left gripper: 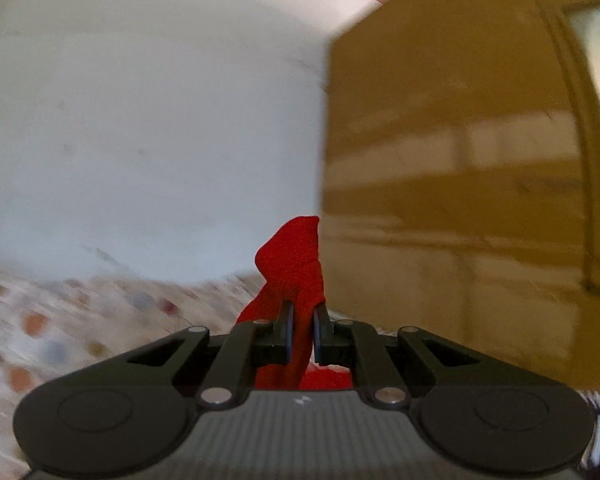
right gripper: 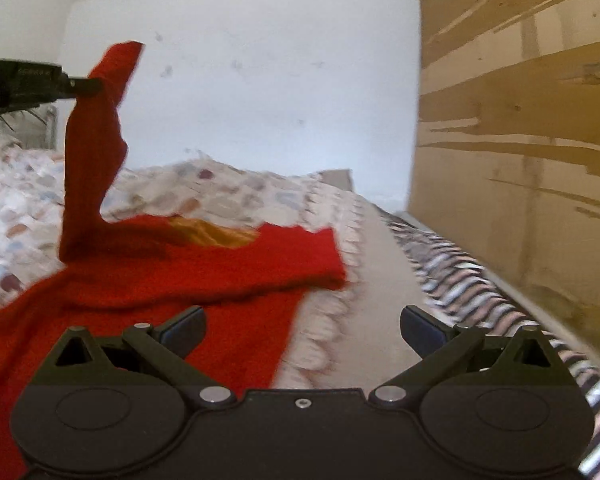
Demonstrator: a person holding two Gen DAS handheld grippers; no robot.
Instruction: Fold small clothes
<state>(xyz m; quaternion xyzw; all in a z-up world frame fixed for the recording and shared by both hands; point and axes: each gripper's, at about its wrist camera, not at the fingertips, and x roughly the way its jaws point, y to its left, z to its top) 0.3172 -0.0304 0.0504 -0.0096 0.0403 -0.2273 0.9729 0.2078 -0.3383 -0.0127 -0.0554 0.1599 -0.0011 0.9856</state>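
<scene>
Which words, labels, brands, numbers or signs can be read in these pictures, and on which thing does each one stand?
No words or numbers can be read.
A small white mark on the left gripper body: a logo, not readable text.
Faint pale print on the left gripper's side in the right wrist view: too blurred to read.
The red garment shows no label.

A tall cardboard panel (right gripper: 520,120) walled off the right edge of the bed (right gripper: 220,196), the white wall (right gripper: 260,80) closed its far end, and open air stood above the patterned bedspread between them
</scene>
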